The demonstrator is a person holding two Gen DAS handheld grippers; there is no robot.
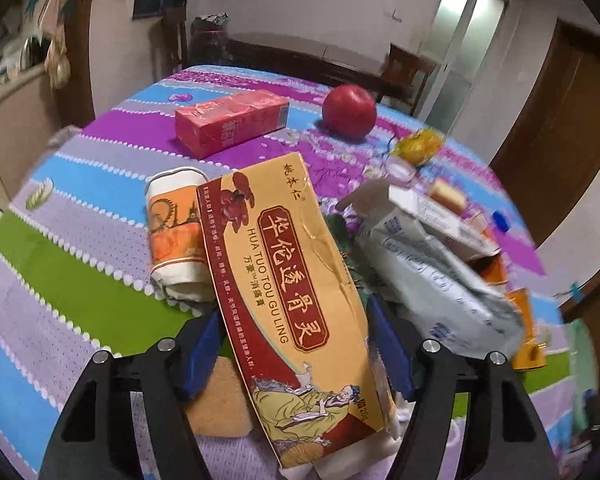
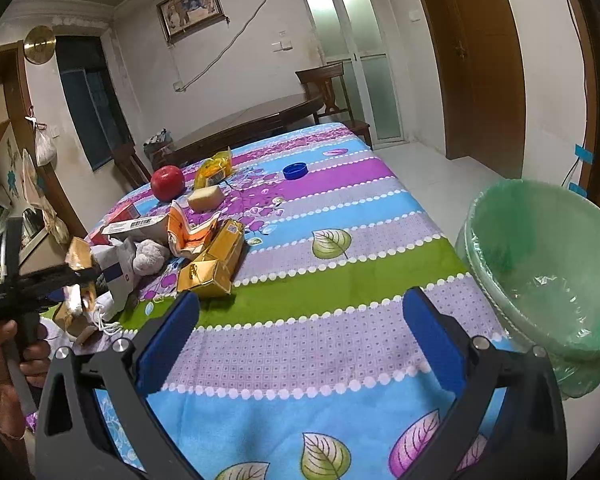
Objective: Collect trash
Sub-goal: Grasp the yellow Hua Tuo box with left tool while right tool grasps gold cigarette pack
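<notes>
While the left gripper point(image 1: 292, 344) angles down over the desk point(image 1: 80, 280), its jaws flank a yellow-and-red medicine box point(image 1: 284, 292) and appear to press its edges. Beside it lie an orange-printed roll point(image 1: 176, 232) and crumpled grey bag point(image 1: 432, 280). Right gripper point(image 2: 300, 336) hovers with jaws wide and empty near the green-lined bin point(image 2: 540, 264).

Indoor light is even and moderate. The frosted glass door point(image 2: 350, 52) is the brightest area and is slightly overexposed. Shadows on the tablecloth point(image 2: 340, 216) are soft. The left wrist view shows motion blur at the grey bag point(image 1: 440, 280). Both views show fisheye bending and dark corners.
</notes>
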